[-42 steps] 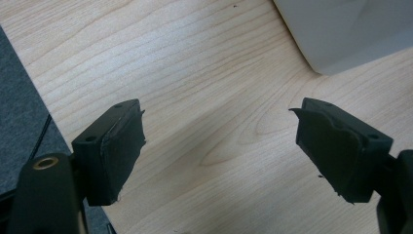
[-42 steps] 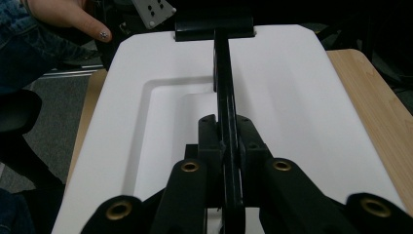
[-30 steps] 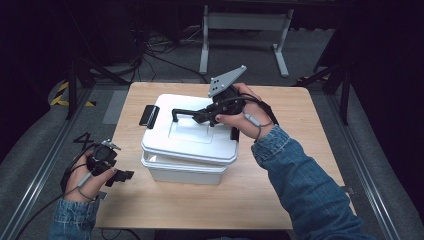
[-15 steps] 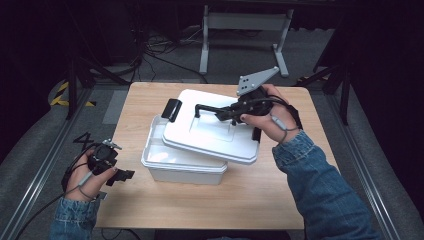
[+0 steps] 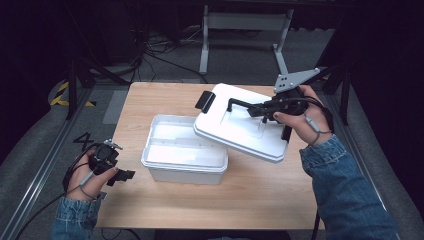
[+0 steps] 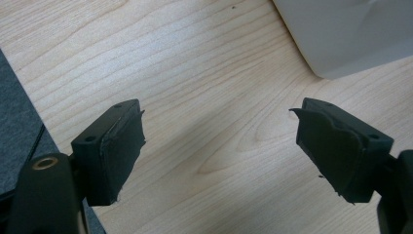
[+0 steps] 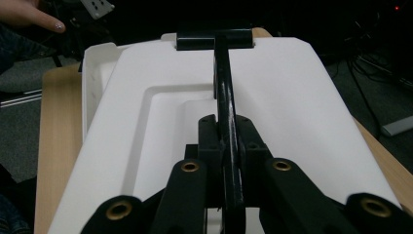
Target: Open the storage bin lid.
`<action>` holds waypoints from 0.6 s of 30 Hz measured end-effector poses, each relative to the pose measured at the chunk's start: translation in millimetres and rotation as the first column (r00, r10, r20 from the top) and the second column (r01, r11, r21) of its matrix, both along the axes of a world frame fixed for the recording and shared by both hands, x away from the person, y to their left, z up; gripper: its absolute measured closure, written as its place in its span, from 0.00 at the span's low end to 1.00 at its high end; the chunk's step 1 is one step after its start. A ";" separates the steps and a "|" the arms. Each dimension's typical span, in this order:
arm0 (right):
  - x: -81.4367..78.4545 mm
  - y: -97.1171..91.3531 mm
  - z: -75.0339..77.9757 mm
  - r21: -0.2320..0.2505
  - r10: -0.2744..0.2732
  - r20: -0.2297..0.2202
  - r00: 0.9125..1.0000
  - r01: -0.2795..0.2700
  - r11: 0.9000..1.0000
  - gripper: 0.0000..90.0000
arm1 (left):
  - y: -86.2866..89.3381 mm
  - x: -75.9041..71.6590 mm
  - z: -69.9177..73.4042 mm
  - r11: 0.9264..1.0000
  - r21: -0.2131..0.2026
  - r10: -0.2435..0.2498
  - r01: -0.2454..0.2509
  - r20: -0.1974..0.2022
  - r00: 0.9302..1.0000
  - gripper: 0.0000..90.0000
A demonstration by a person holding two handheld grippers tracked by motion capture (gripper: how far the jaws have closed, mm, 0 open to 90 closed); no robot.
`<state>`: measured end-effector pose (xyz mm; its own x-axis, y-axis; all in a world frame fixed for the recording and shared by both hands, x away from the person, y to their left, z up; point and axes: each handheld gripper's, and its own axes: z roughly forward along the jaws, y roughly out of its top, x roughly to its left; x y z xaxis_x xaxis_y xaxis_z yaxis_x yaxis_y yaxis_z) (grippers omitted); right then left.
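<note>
High view: the lid (image 5: pixel 240 131) is a white rectangular plastic piece with rounded corners, a shallow sunken panel in its top, a black clasp at its far-left end and a thin black handle (image 5: pixel 243 104) arching over its middle. It hangs tilted above the surface (image 5: pixel 150 210), its left edge overlapping the right rim of the box and the rest of it out over bare wood to the right. The right gripper (image 5: pixel 267 109) comes in from the right side, level with the lid's top, and is clamped on the handle. The box (image 5: pixel 182 150) is a white plastic tub standing open near the middle of the surface; its inside looks white and bare as far as can be seen. The left gripper (image 5: pixel 121 176) rests low at the near-left corner of the surface, well apart from the lid and just left of the box.

Left gripper view: its two black jaws stand wide apart over bare wood, nothing between them; a corner of the white box (image 6: pixel 350 34) shows at the upper right.

Right gripper view: the jaws are pinched tight on the black handle (image 7: pixel 225 102), which runs straight away to the black clasp (image 7: pixel 214 39). The white lid (image 7: pixel 287 107) spreads beneath, and part of the box wall (image 7: pixel 95 73) peeks out at its left.
</note>
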<state>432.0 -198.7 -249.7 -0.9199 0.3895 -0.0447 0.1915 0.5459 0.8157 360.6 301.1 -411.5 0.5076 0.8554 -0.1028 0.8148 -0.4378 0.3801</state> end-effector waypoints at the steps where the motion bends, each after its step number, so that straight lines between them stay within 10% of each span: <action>1: 0.0 0.0 0.0 0.000 0.000 0.000 1.000 0.000 1.000 0.94 | 0.0 0.0 0.0 1.000 0.000 0.000 0.000 0.000 1.000 0.20; 18: 9.1 -63.0 -18.3 0.005 -0.150 -0.059 0.987 0.151 0.989 0.94 | -0.9 0.3 0.4 1.000 0.012 -0.007 0.007 0.004 1.000 0.20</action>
<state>441.1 -261.7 -268.0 -0.8518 0.5238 0.0114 0.3179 0.4994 0.8059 360.9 300.2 -411.1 0.5137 0.8532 -0.0903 0.8104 -0.4480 0.3776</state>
